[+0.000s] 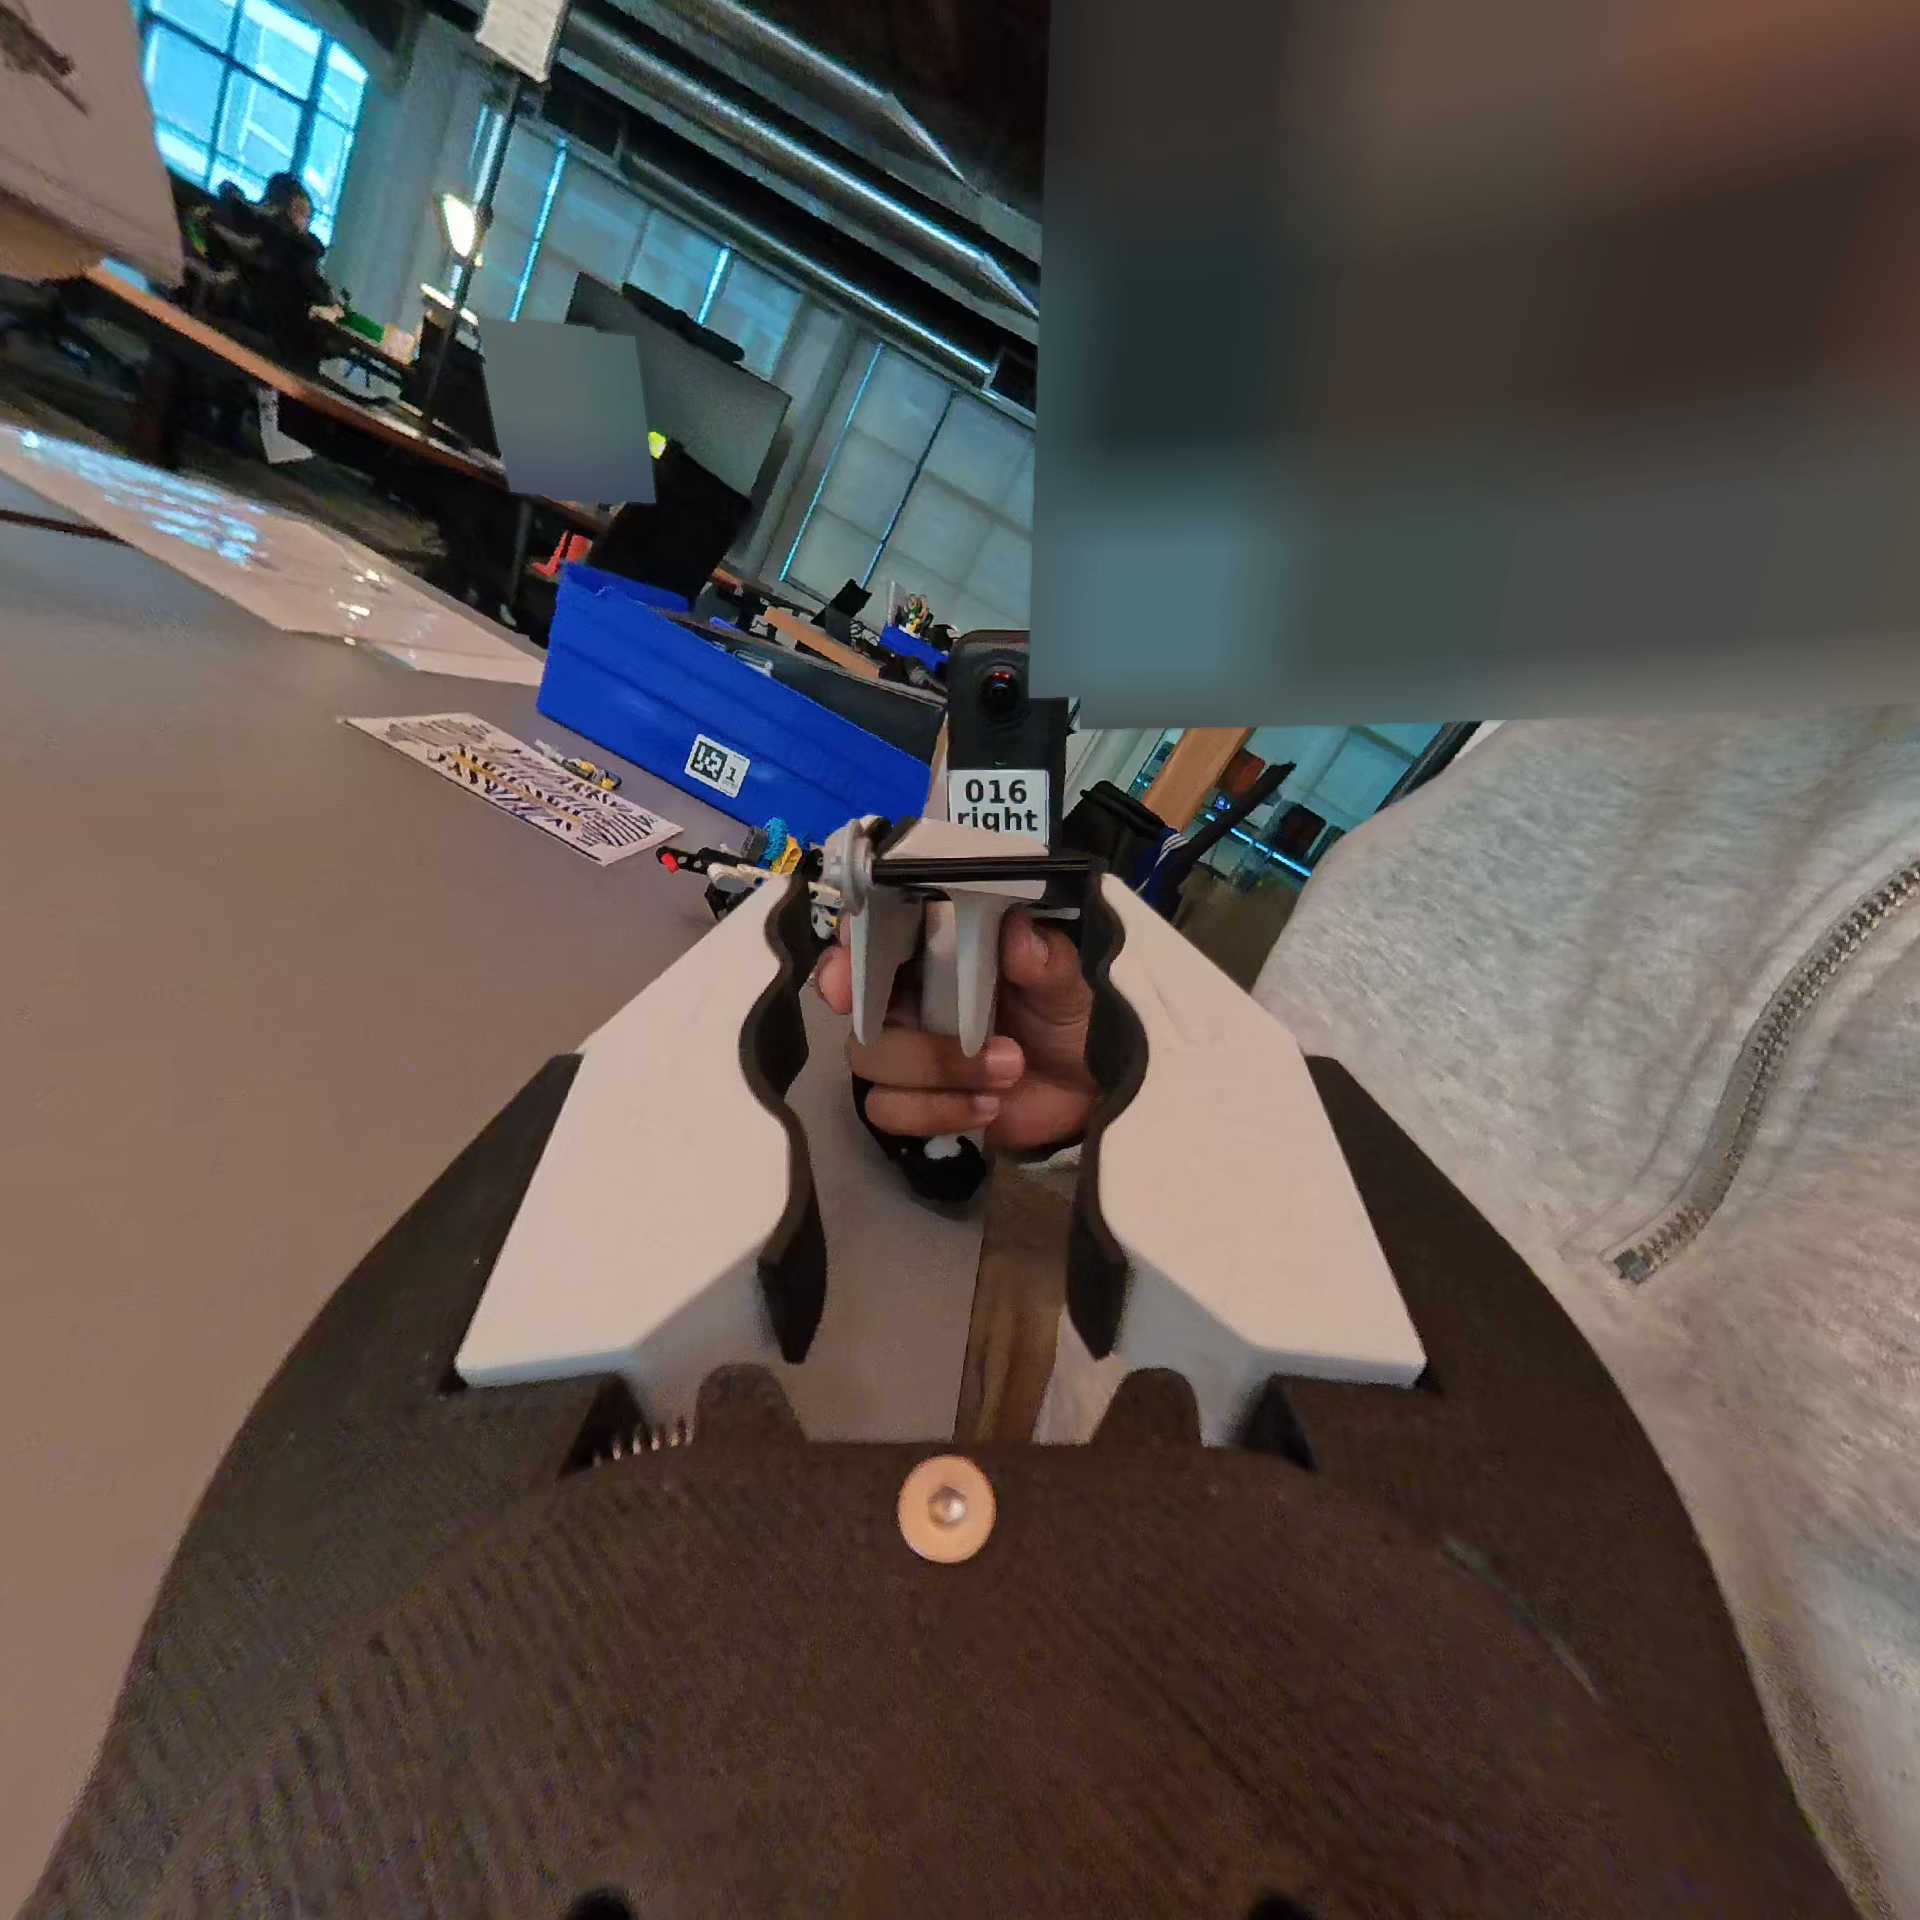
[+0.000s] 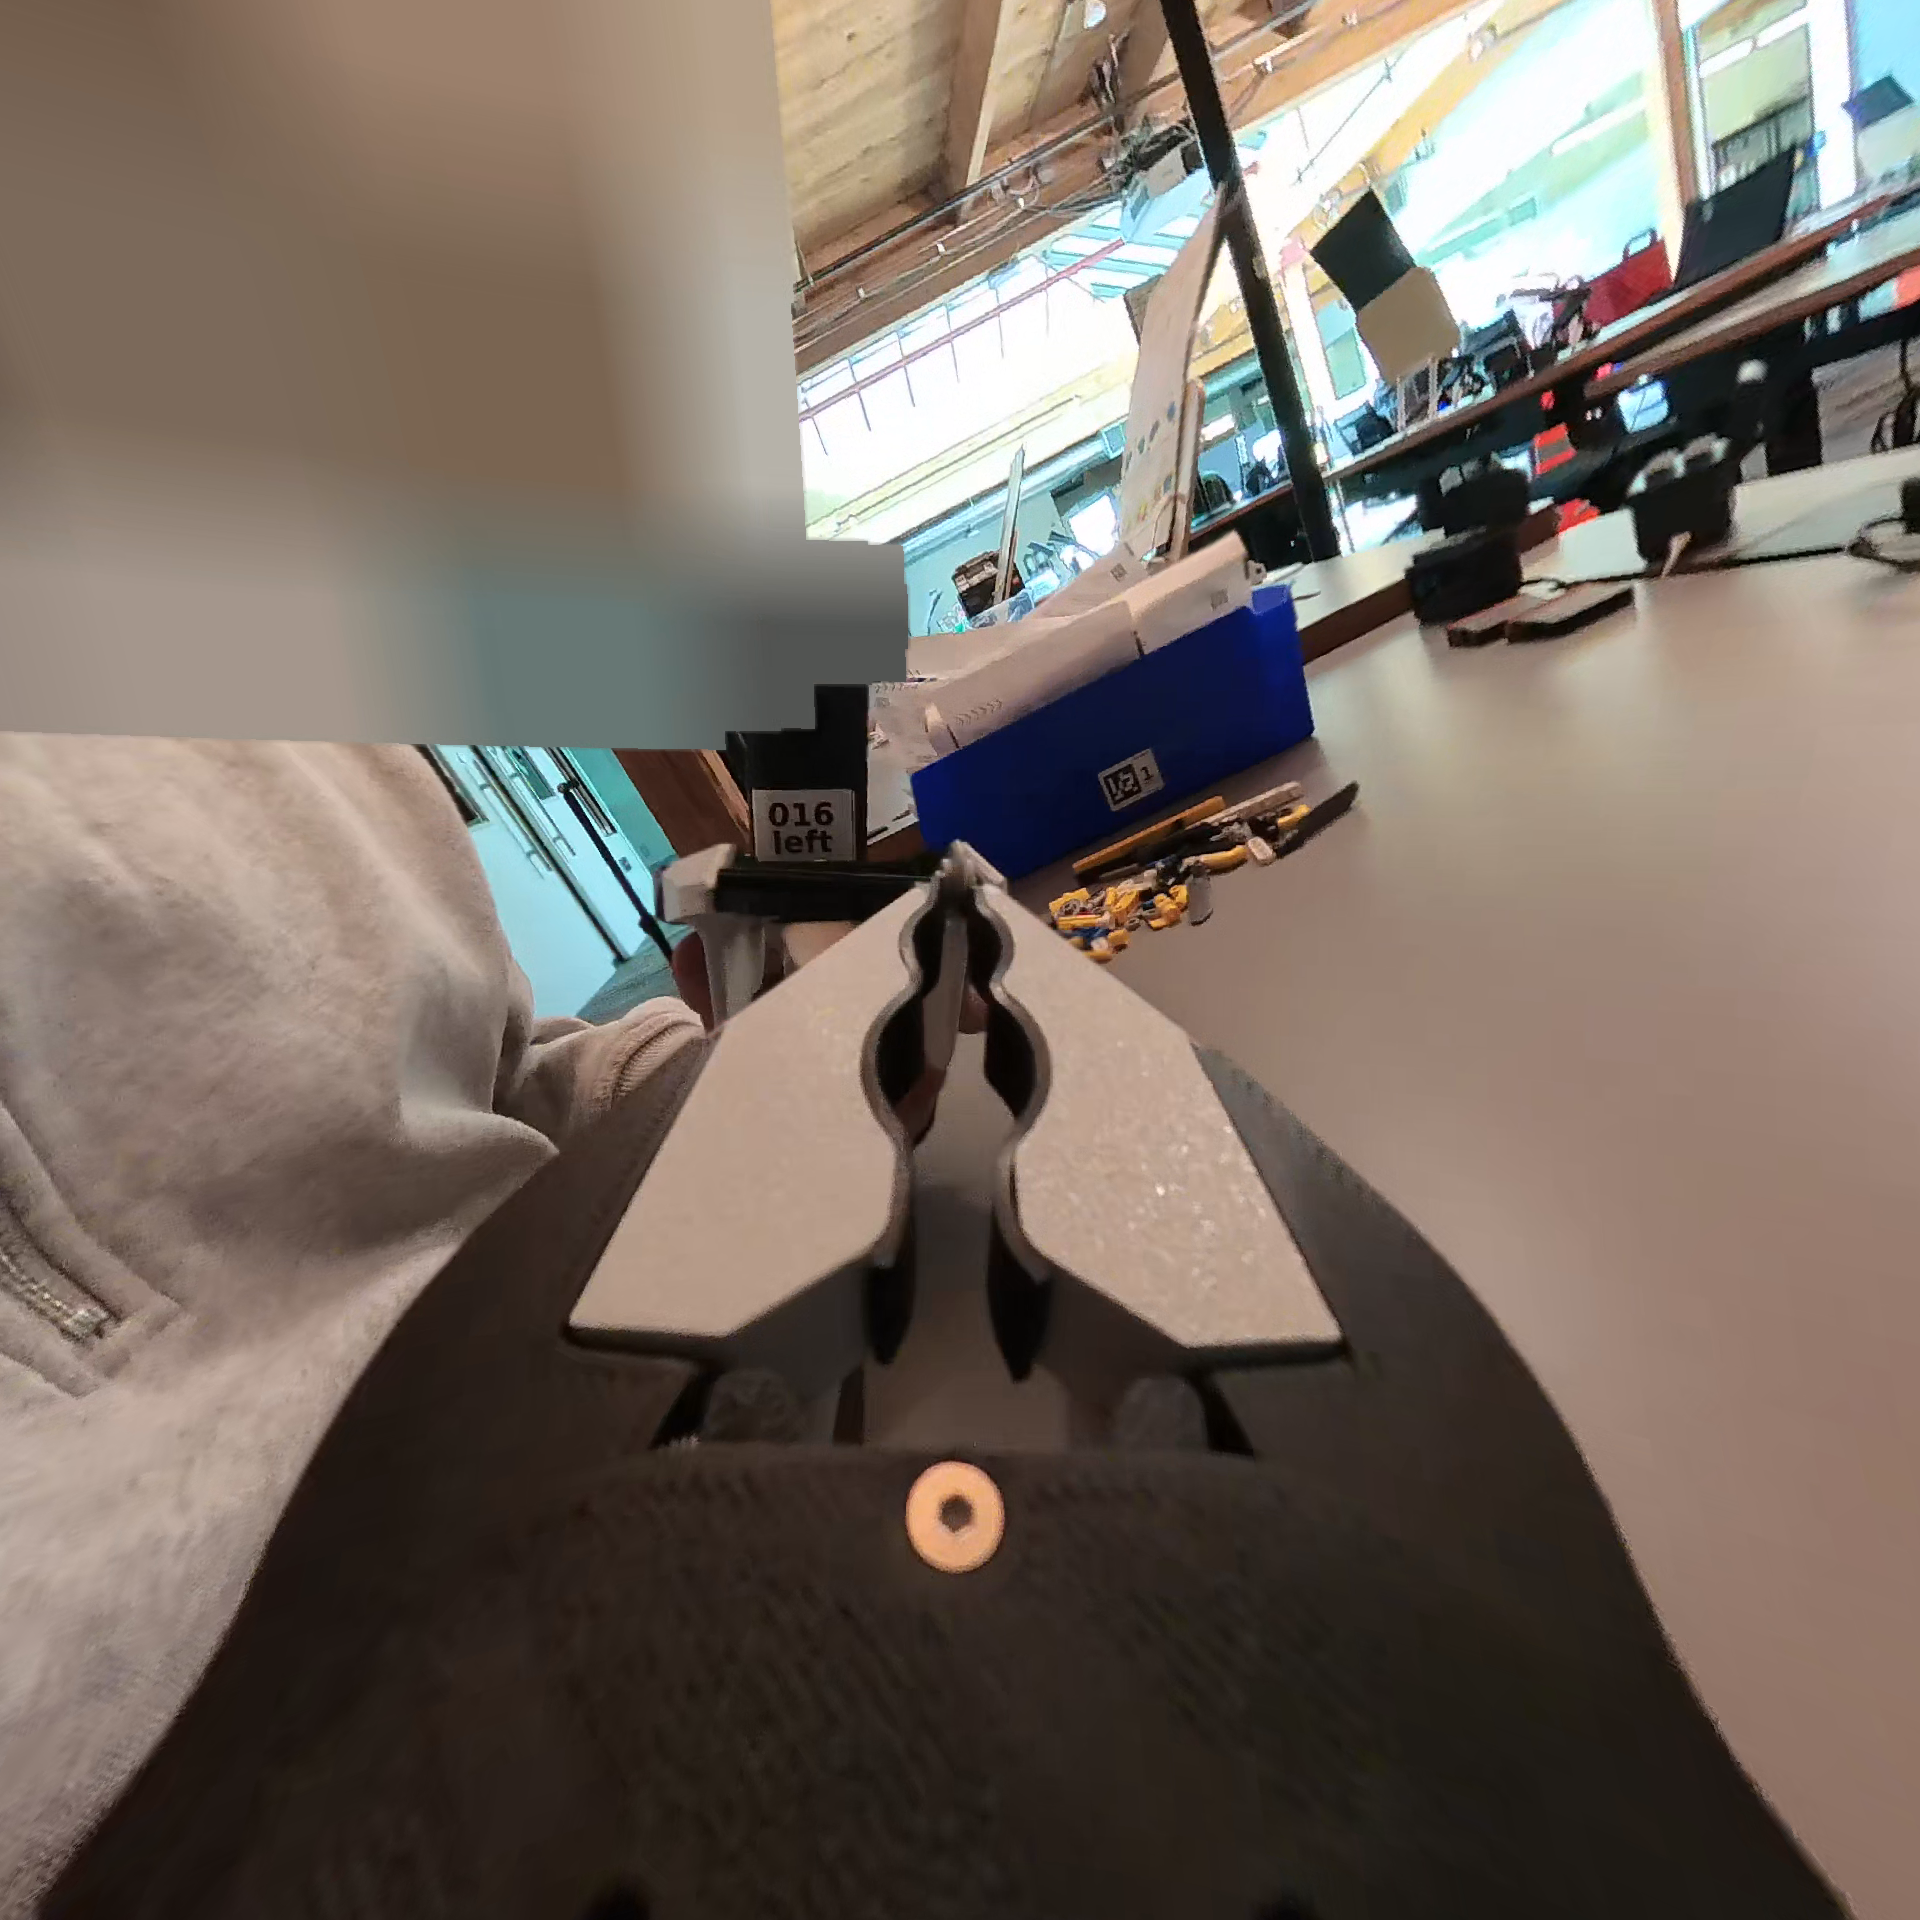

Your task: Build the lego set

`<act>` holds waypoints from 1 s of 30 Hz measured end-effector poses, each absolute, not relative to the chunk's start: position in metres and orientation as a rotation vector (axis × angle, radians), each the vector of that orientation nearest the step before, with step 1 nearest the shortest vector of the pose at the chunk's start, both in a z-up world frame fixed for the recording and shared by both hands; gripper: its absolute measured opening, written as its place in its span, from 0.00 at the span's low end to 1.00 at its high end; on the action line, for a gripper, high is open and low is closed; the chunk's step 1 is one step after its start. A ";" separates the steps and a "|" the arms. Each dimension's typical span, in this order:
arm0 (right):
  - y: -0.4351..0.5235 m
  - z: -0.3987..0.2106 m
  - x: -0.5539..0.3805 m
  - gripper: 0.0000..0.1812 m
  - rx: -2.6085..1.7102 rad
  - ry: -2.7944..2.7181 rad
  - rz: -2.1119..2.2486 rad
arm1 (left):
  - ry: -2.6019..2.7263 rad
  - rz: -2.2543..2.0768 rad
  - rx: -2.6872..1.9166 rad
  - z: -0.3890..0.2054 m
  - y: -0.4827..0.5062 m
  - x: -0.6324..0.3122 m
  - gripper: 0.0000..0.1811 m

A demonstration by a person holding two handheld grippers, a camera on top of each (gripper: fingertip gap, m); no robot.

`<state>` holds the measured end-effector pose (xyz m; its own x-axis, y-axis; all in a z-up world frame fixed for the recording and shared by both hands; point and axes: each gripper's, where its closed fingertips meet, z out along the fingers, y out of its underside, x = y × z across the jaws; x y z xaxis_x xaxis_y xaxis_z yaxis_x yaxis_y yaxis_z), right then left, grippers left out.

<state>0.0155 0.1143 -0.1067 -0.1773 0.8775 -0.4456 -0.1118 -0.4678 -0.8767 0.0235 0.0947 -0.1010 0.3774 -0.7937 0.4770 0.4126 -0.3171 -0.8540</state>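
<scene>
My left gripper (image 1: 945, 883) holds a thin black axle (image 1: 977, 871) end to end between its fingertips, above the grey table's near edge. A grey round piece (image 1: 858, 869) sits on the axle's left end. My right gripper (image 2: 961, 883) faces the left one and is shut on that grey piece (image 2: 963, 864). The axle also shows in the right wrist view (image 2: 821, 888), running left to the left gripper's white finger (image 2: 686, 883). A hand (image 1: 966, 1070) grips the right gripper's handle.
A blue bin (image 1: 717, 707) stands on the table behind; it holds paper bags in the right wrist view (image 2: 1122, 748). A sticker sheet (image 1: 520, 779), a small part-built model (image 1: 748, 857) and loose yellow and black pieces (image 2: 1122, 909) lie nearby. A grey sweatshirt (image 1: 1558, 1039) is close. My two grippers' fingertips are within a few centimetres of each other.
</scene>
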 end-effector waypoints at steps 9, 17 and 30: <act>0.097 -0.100 0.020 0.01 -1.149 -1.132 1.540 | 0.532 -1.207 -1.373 -0.094 0.075 0.030 0.27; 0.093 -0.099 0.018 0.01 -1.125 -1.154 1.541 | 0.581 -1.077 -1.387 -0.098 0.076 0.028 0.20; 0.096 -0.103 0.016 0.01 -1.175 -1.145 1.570 | 0.640 -1.053 -1.405 -0.103 0.072 0.029 0.26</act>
